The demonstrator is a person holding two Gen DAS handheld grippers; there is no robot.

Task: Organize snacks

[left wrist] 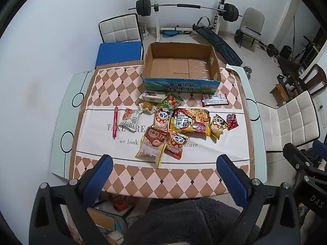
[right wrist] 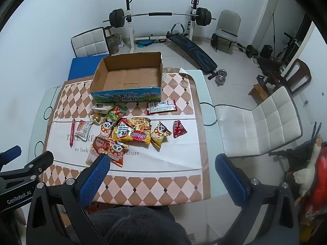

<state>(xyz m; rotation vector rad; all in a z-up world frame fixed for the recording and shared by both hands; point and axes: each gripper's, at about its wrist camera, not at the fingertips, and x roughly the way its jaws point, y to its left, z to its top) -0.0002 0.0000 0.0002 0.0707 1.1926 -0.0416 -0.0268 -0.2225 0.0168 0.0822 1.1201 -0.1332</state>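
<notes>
An empty cardboard box (left wrist: 181,65) (right wrist: 128,77) with a blue printed front stands at the table's far side. Several snack packets lie in a loose pile in front of it: a yellow noodle pack (left wrist: 191,121) (right wrist: 132,131), panda packets (left wrist: 163,118) (right wrist: 160,133), a red sausage stick (left wrist: 115,122) (right wrist: 72,132), a red-white packet (left wrist: 214,100) (right wrist: 161,106) and a small red packet (left wrist: 232,120) (right wrist: 178,129). My left gripper (left wrist: 164,161) is open and empty, held above the table's near edge. My right gripper (right wrist: 162,161) is open and empty, to the right of it.
The table (left wrist: 61,143) has a checkered cloth (right wrist: 163,185). White chairs stand at the right (right wrist: 261,126) and far left (left wrist: 119,28). A blue pad (left wrist: 118,54) lies behind the table. A barbell rack (left wrist: 186,6) and bench fill the back of the room.
</notes>
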